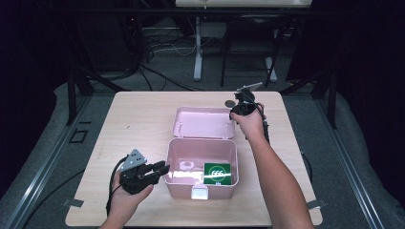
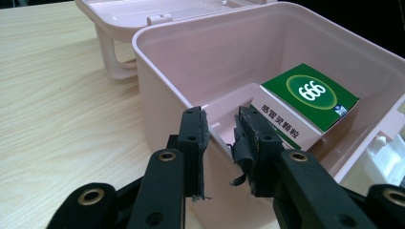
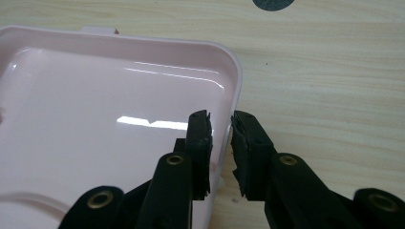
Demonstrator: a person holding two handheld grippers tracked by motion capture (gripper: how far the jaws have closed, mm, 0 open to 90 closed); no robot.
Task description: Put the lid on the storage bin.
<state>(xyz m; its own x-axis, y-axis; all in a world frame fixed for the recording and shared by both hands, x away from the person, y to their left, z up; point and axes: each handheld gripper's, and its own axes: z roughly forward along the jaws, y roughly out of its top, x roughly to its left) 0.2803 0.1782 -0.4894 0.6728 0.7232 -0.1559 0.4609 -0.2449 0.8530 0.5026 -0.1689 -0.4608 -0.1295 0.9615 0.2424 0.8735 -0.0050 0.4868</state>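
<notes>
Two tools work at a pink storage box on the worktop. From above, the left tool meets the box's left wall. Its own view shows it pinching that wall, beside a green medicine carton. Right tool straddles the open lid's rim, not yet pressing.

We cannot read the small print on the green packet in the pink box, and its lower end is hidden behind the gripper's black pad. The open lid runs off the left edge, and the dark disc on the table is cut by the top edge
</notes>
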